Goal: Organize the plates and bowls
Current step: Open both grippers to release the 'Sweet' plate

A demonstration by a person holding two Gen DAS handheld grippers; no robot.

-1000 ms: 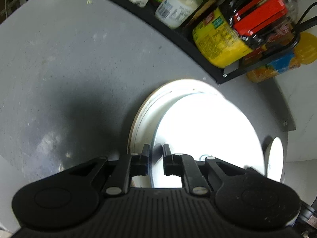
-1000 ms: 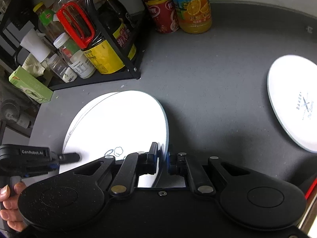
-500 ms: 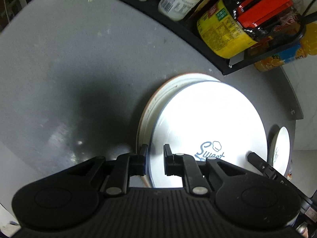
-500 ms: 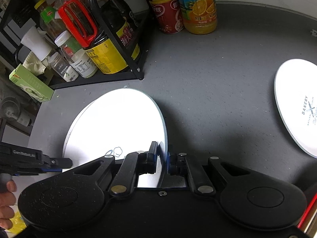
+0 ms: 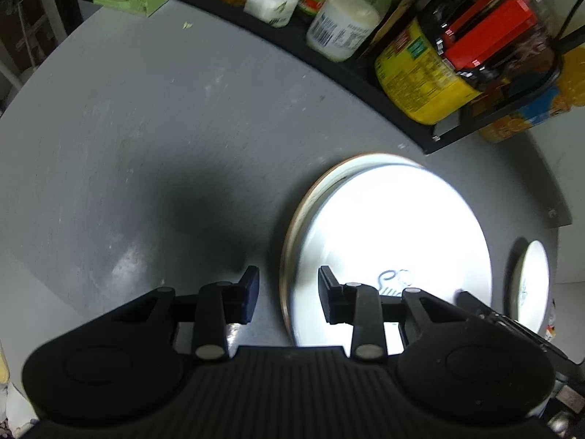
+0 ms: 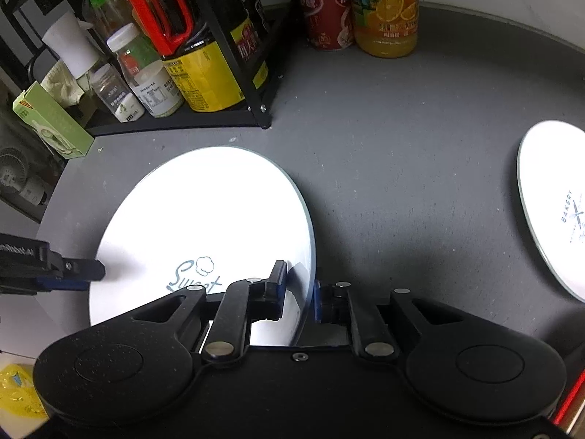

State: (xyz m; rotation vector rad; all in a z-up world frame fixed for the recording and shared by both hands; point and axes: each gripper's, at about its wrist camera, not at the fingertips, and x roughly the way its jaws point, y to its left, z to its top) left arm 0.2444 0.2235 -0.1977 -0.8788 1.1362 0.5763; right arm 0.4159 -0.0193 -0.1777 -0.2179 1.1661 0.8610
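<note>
1. White and glossy, the round plate with the "Sweet" lettering [image 6: 204,219] lay on top of a second, brown-rimmed plate [image 5: 303,205] on the grey tabletop [image 6: 402,153], just in front of the black wire rack of bottles and jars [image 6: 204,73].
2. My right claw [image 6: 298,287] straddled the plate's near right edge, its jaws a little apart; the rim sat between them, and I judged they no longer clamped it.
3. My left claw [image 5: 289,292] stood wide open across the stack's left edge, one finger outside on the table, the other over the white face, gripping nothing.
4. I read this as the letting-go after stacking: the plate looked level on its partner, so neither claw needed to bear it.
5. Off to the right, well apart, a white "Bakery" plate [image 6: 555,205] waited alone on the table; it seemed the likely next piece for the pile.
6. The rack stood close behind the stack, so any lift out would want to go upward, not forward.
</note>
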